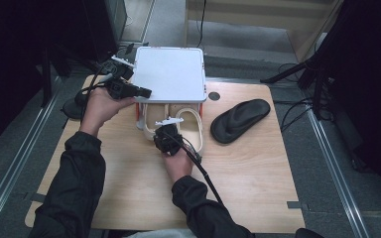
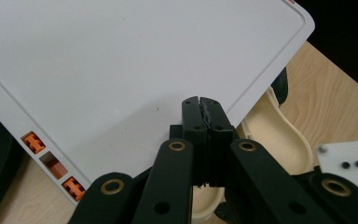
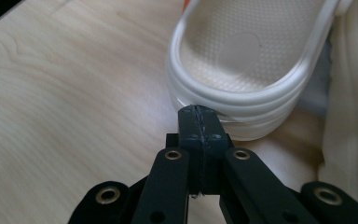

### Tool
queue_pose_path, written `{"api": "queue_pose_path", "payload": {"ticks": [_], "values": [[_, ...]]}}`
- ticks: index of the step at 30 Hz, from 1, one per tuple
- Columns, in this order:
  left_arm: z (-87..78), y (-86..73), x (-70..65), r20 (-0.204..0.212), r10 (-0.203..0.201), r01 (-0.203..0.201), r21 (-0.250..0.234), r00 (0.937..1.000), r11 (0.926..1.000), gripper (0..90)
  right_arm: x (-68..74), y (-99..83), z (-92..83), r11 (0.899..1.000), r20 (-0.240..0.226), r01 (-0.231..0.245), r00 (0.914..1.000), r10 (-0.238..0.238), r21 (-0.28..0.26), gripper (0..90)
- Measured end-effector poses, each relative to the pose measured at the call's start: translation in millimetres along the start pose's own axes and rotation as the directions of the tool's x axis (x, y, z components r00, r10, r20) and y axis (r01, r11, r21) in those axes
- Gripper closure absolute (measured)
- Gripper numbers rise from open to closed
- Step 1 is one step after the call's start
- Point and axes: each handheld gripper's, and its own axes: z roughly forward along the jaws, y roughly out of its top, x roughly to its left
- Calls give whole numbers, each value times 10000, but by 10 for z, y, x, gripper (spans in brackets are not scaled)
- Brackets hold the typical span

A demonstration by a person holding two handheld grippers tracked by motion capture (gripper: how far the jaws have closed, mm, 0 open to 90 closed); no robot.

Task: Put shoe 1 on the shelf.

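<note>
Right gripper view: your right gripper point(image 3: 199, 112) pressed together, empty, tip just at cream slipper point(image 3: 247, 60) heel rim; slipper runs lengthwise away toward bench point(image 1: 129, 188) far edge, under white lid point(image 1: 169, 74). Left gripper point(image 2: 200, 103) pressed together too, beside lid.

Matt cream foam slipper point(image 3: 247, 60) – pebbled insole – on smooth pale-wood table point(image 3: 74, 93).

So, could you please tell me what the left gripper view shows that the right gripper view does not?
Left gripper view: the shut left gripper at the edge of a white lid, with orange latches along its side, and part of the other gripper's white plate.
Right gripper view: the shut right gripper against the rim of a cream slipper, with its textured footbed seen close.
Both: cream slippers and the wooden table.
</note>
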Motion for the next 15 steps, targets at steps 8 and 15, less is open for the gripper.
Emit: {"api": "queue_pose_path", "payload": {"ticks": [8, 15], "values": [[2, -1, 1, 18, -12, 12, -13, 10000, 10000, 900, -13, 162, 151, 9993, 567, 373, 9977, -372, -17, 900], [-1, -2, 3, 19, -5, 6, -6, 10000, 10000, 900, -61, 250, 251, 9998, 510, 156, 9986, -151, -86, 900]]}}
